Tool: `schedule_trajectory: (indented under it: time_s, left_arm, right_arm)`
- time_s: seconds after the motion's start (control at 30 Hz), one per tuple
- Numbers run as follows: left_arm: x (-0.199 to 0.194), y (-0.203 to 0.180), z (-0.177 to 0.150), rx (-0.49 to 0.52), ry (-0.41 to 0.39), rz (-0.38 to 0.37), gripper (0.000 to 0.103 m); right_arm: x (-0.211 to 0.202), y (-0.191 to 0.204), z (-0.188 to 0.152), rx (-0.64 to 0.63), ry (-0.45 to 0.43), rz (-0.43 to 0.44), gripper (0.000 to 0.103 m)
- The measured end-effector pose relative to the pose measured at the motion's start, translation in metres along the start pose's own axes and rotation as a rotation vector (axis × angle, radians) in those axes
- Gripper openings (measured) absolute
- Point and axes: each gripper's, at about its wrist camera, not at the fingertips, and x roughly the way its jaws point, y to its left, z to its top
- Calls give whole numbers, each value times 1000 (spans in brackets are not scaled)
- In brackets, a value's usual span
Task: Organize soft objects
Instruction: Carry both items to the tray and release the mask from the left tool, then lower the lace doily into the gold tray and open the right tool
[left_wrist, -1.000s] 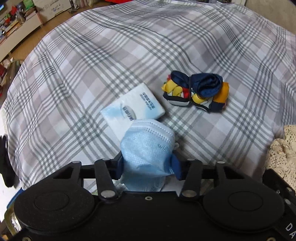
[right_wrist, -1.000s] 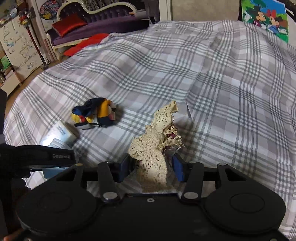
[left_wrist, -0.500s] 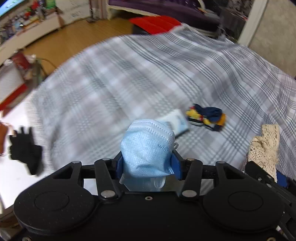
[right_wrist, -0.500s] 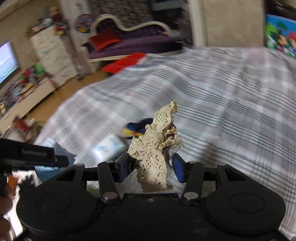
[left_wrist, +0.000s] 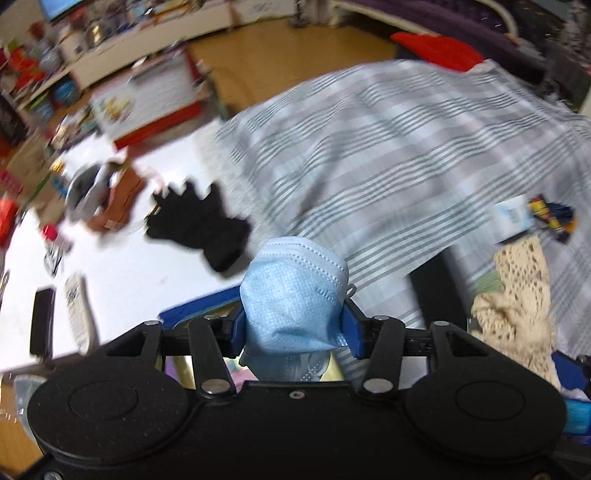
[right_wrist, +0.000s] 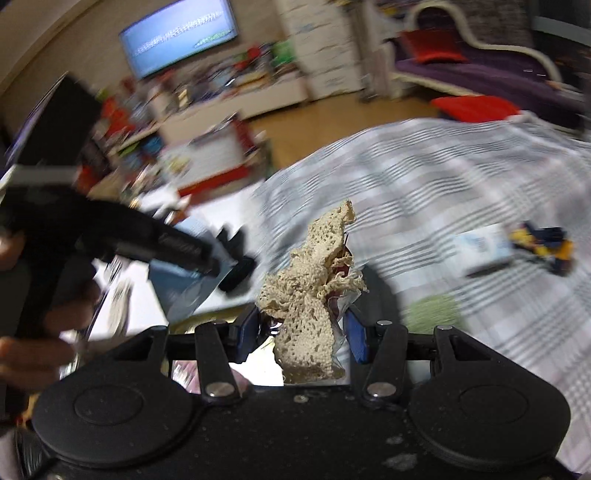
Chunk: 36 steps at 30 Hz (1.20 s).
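My left gripper (left_wrist: 293, 325) is shut on a light blue face mask (left_wrist: 293, 291) and holds it in the air beside the bed's left edge. My right gripper (right_wrist: 301, 330) is shut on a cream crochet cloth (right_wrist: 314, 280), which also shows at the right of the left wrist view (left_wrist: 517, 295). On the grey plaid bedspread (left_wrist: 388, 147) lie a white tissue pack (right_wrist: 484, 247) and a rolled navy-and-yellow sock bundle (right_wrist: 543, 247). A black glove (left_wrist: 199, 225) lies on the white surface (left_wrist: 129, 273) to the left of the bed.
The white surface also carries a brown item (left_wrist: 118, 203), a remote (left_wrist: 75, 314) and a black phone (left_wrist: 40, 325). Cluttered shelves (left_wrist: 122, 33) and a TV (right_wrist: 177, 35) stand behind. A purple sofa (right_wrist: 480, 70) is at the far right. The left gripper's body (right_wrist: 110, 236) crosses the right wrist view.
Both grippers have swung left, off the bed and toward the white surface, each still holding its cloth. The tissue pack and socks now lie far right. The views are motion-blurred.
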Motion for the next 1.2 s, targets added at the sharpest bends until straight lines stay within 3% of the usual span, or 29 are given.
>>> schedule_trajectory:
  time_s: [0.23, 0.3, 0.4, 0.43, 0.67, 0.93, 1.0, 1.07, 1.2]
  left_arm:
    - [48, 38, -10, -103, 101, 39, 50]
    - [61, 45, -11, -131, 126, 18, 50]
    - [76, 54, -13, -177, 167, -39, 65]
    - [79, 57, -14, -192, 170, -45, 68]
    - [82, 70, -23, -219, 180, 3, 68]
    - [48, 73, -33, -144, 84, 122, 74]
    - [42, 74, -35, -138, 73, 129, 76]
    - [39, 75, -37, -135, 70, 121, 76]
    - [39, 75, -41, -135, 83, 112, 76]
  right_arm:
    - [37, 18, -12, -35, 127, 48, 50]
    - [46, 17, -13, -33, 148, 37, 50]
    - [53, 19, -21, -31, 169, 27, 50]
    - [53, 18, -21, -29, 174, 29, 50]
    - [68, 15, -25, -23, 206, 37, 50]
    - [80, 39, -37, -74, 254, 116, 50]
    - [85, 46, -42, -98, 256, 125, 57]
    - [91, 50, -46, -113, 253, 143, 77]
    - [93, 48, -46, -104, 260, 155, 76]
